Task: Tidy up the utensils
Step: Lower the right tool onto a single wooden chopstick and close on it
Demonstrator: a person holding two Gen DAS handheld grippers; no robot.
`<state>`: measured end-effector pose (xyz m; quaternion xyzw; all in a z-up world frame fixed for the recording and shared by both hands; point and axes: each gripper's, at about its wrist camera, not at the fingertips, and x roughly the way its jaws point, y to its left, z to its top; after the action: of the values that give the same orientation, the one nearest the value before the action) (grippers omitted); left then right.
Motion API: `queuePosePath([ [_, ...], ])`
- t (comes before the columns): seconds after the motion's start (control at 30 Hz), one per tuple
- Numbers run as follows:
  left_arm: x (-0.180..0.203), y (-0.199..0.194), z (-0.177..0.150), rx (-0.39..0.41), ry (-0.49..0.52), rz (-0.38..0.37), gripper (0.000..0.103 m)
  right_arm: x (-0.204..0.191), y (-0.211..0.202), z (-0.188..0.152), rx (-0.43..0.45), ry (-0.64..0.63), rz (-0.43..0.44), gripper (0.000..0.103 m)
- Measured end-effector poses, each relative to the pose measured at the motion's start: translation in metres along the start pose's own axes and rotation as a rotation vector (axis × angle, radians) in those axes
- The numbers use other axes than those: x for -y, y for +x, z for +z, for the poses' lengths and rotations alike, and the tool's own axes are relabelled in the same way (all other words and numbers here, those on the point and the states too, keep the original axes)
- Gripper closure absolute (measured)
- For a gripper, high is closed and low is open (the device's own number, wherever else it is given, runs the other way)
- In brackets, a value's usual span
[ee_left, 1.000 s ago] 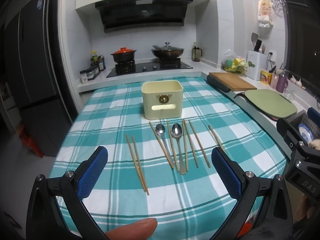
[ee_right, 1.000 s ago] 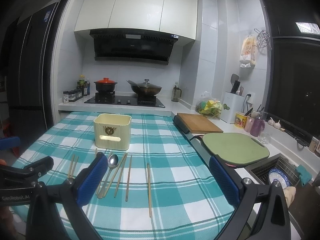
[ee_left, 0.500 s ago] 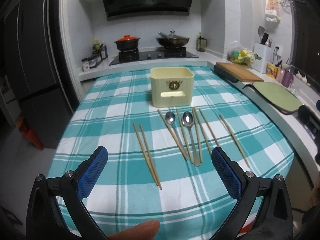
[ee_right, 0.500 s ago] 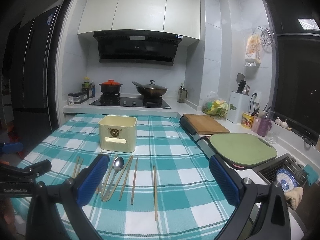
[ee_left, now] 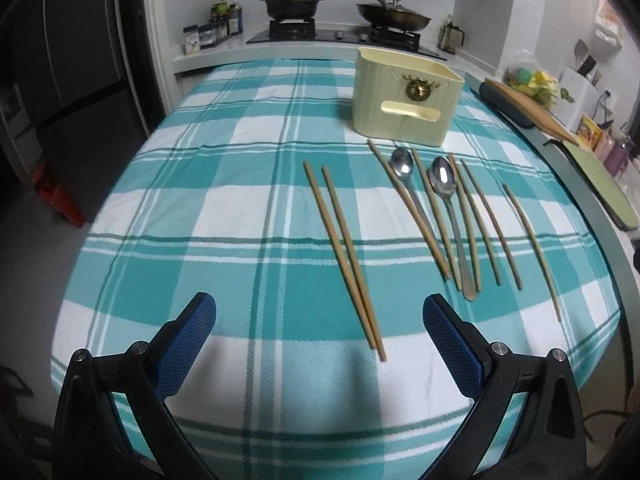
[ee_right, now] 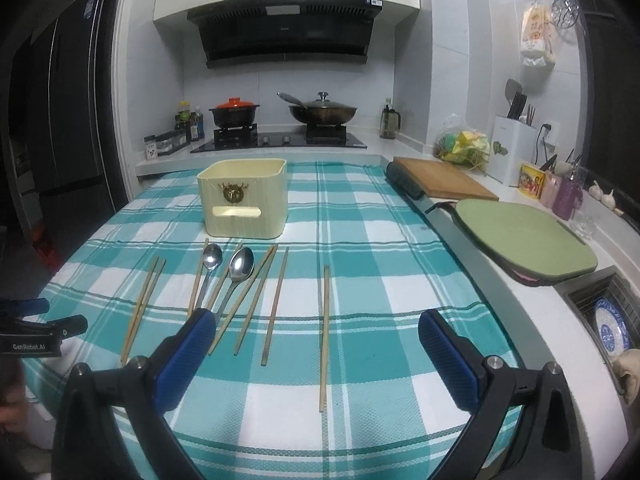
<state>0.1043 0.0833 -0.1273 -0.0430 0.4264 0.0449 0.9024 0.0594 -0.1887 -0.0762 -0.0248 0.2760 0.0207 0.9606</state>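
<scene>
Across the checked counter [ee_right: 360, 216], covered by a teal-and-white cloth, everything for the job lies within easy reach of the near edge. Largest of the task's things is the cream utensil box [ee_right: 244, 200], standing upright and open-topped toward the far side, directly behind the cutlery; that spot looks chosen so each piece can be lifted and dropped straight in.

Just in front of it lies the main cluster of chopsticks [ee_left: 480, 220], loose wooden sticks fanned out with their far ends pointing at the box. Two spoons [ee_left: 442, 178] sit among them, bowls up and nearest the box, handles trailing back; at least one handle appears to cross or touch a stick, so lifting one may disturb the other. A separate pair of chopsticks [ee_left: 348, 256] lies side by side to the left, nearly touching at the near ends, well apart from the cluster. One single chopstick [ee_right: 325, 336] lies alone on the right.

Nothing has gone into the box as far as can be seen, so the sorting seems barely begun.

Both tools hover above the near edge with nothing between the pads. The left claw [ee_left: 319, 330] is spread wide with the pair of chopsticks roughly centred ahead of it, a likely first pick. The right claw [ee_right: 317, 350] is likewise spread wide, with the single chopstick running between its fingers.
</scene>
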Motion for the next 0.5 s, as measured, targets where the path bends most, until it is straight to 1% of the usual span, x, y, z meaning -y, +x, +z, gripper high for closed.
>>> queuePosePath([
  [0.07,-0.007,0.018,0.014,0.002,-0.016,0.027,0.0,0.004,0.013,-0.001,-0.023,0.015,0.015,0.0],
  [0.13,-0.013,0.039,0.028,-0.005,-0.032,0.035,0.0,0.007,0.026,-0.002,-0.047,0.022,0.016,0.0],
  [0.23,-0.018,0.074,0.044,-0.037,-0.035,0.053,0.0,0.012,0.042,-0.004,-0.083,0.03,0.016,0.0],
  [0.37,-0.022,0.112,0.051,-0.083,-0.018,0.097,0.001,0.02,0.063,-0.006,-0.141,0.055,0.014,0.0],
  [0.5,-0.025,0.131,0.053,-0.111,-0.028,0.106,0.001,0.023,0.08,-0.005,-0.172,0.056,0.02,0.0],
])
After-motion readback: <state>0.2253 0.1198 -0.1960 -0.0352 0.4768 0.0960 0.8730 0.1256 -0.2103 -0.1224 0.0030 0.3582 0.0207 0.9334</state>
